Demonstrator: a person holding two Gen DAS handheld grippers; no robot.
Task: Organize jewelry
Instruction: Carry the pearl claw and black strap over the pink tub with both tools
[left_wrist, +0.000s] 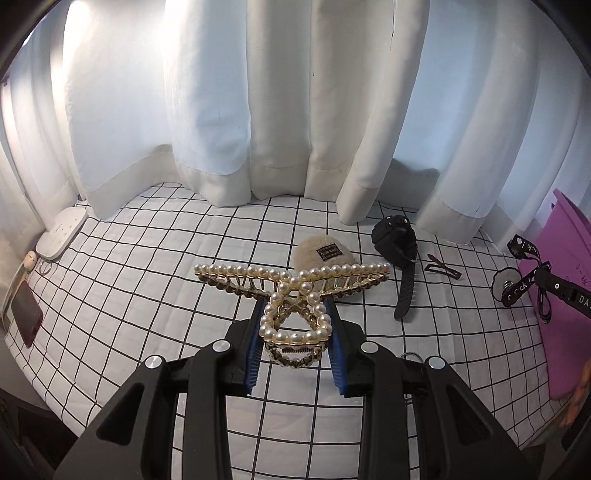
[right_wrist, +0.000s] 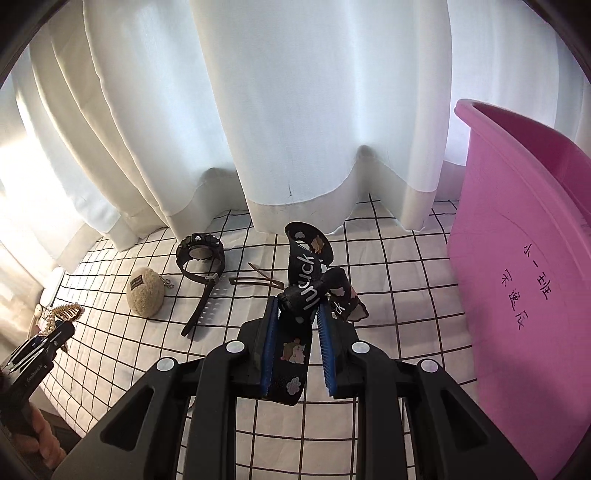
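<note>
My left gripper (left_wrist: 295, 314) is shut on a gold hair claw set with pearls (left_wrist: 291, 291) and holds it above the checked cloth. The claw also shows at the far left of the right wrist view (right_wrist: 62, 314). My right gripper (right_wrist: 297, 310) is shut on a black ribbon bow with white lettering (right_wrist: 306, 280), held above the cloth next to the pink bin (right_wrist: 517, 295). The bow also shows in the left wrist view (left_wrist: 528, 273), beside the pink bin (left_wrist: 565, 295). A black wristwatch (right_wrist: 201, 254), a brown hair clip (right_wrist: 258, 282) and a beige fluffy pouch (right_wrist: 145, 291) lie on the cloth.
White curtains (left_wrist: 280, 110) hang along the back edge. A white device (left_wrist: 61, 232) and a red phone (left_wrist: 26, 314) lie at the left edge of the checked cloth (left_wrist: 147, 277). A small metal ring (left_wrist: 410, 356) lies behind my left gripper's right finger.
</note>
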